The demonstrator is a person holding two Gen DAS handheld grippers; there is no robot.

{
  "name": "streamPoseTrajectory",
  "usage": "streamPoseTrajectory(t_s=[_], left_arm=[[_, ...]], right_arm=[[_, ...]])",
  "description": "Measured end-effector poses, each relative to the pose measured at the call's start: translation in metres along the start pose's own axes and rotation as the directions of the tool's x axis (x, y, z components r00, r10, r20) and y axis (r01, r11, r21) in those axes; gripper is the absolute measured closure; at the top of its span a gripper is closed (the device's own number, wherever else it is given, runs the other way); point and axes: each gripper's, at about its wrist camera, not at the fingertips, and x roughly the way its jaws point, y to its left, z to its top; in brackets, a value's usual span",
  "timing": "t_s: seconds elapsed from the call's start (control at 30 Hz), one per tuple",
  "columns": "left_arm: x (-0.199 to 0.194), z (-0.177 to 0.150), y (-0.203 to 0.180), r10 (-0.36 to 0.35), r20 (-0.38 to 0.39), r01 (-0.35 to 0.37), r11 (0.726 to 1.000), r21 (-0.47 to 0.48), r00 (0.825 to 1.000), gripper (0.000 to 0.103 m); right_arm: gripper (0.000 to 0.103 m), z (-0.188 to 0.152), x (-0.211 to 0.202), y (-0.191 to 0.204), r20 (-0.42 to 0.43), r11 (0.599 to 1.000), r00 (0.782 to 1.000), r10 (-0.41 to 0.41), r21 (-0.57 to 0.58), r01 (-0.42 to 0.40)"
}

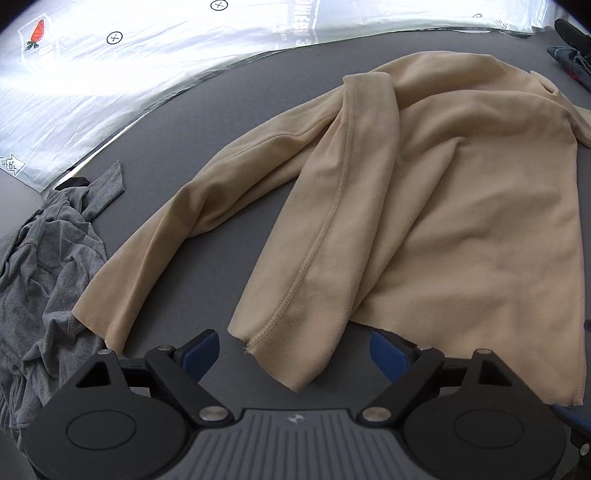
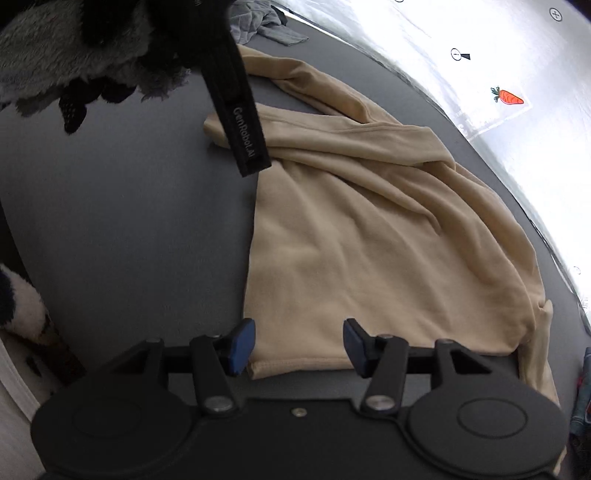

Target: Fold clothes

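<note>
**Beige top spread on the grey table, both grippers open at its edges**

A beige long-sleeved top (image 1: 436,206) lies rumpled on the grey table (image 1: 207,122), one sleeve folded across its body and the other trailing toward a crumpled grey garment (image 1: 48,280) at the table's left side.

The left gripper (image 1: 295,350) has its blue-padded fingers (image 1: 201,349) spread wide. The cuff end of the folded sleeve lies between them, just ahead of the pads, and neither pad is seen to touch the cloth.

The right gripper (image 2: 299,345) is likewise spread, though less widely. The top's hem corner (image 2: 266,363) sits in the gap between its fingers, close to the left pad; whether that pad touches the fabric cannot be told.

In the right wrist view a black strap (image 2: 240,110) printed with lettering hangs in front of the top. A white sheet (image 1: 110,74) with a carrot picture (image 1: 37,31) borders the table's far edge.
</note>
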Motion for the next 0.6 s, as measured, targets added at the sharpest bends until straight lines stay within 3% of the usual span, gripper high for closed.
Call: streamPoseTrajectory(t_s=[0.17, 0.2, 0.23, 0.27, 0.3, 0.33, 0.37, 0.4, 0.5, 0.6], left_arm=[[0.012, 0.004, 0.006, -0.036, 0.000, 0.036, 0.999, -0.002, 0.999, 0.019], [0.015, 0.004, 0.007, -0.040, -0.002, 0.040, 0.999, -0.003, 0.999, 0.025], [0.017, 0.005, 0.008, -0.043, -0.003, 0.043, 0.999, -0.003, 0.999, 0.036], [0.012, 0.005, 0.011, -0.054, -0.001, 0.053, 0.998, -0.034, 0.999, 0.039], [0.007, 0.005, 0.014, -0.064, 0.001, 0.064, 0.996, -0.066, 0.998, 0.051], [0.001, 0.005, 0.017, -0.075, 0.004, 0.075, 0.992, -0.099, 0.997, 0.069], [-0.005, 0.004, 0.021, -0.086, 0.007, 0.086, 0.988, -0.131, 0.996, 0.075], [-0.011, 0.004, 0.024, -0.097, 0.011, 0.097, 0.982, -0.163, 0.995, 0.086], [-0.028, 0.004, 0.033, -0.127, 0.023, 0.129, 0.958, -0.258, 0.992, 0.092], [-0.045, 0.003, 0.042, -0.157, 0.039, 0.160, 0.923, -0.349, 0.987, 0.095]], right_arm=[[0.052, 0.004, 0.004, 0.011, -0.034, 1.000, 0.999, -0.015, -0.022, 0.014], [0.053, 0.005, 0.006, 0.013, -0.044, 0.999, 0.999, -0.023, -0.032, 0.021], [0.053, 0.005, 0.008, 0.015, -0.052, 0.999, 0.998, -0.030, -0.043, 0.027], [0.056, 0.004, 0.010, 0.016, -0.053, 0.998, 0.998, -0.036, -0.053, 0.033], [0.071, 0.002, 0.011, 0.017, -0.043, 0.996, 0.997, -0.059, -0.067, 0.056], [0.087, -0.002, 0.010, 0.019, -0.023, 0.992, 0.995, -0.099, -0.087, 0.097], [0.097, -0.005, 0.008, 0.020, -0.002, 0.985, 0.990, -0.138, -0.106, 0.137], [0.098, -0.010, 0.005, 0.018, 0.016, 0.979, 0.986, -0.169, -0.116, 0.169], [0.098, -0.027, -0.014, 0.000, 0.049, 0.966, 0.972, -0.230, -0.111, 0.234], [0.099, -0.050, -0.049, -0.034, 0.027, 0.958, 0.961, -0.276, -0.073, 0.278]])
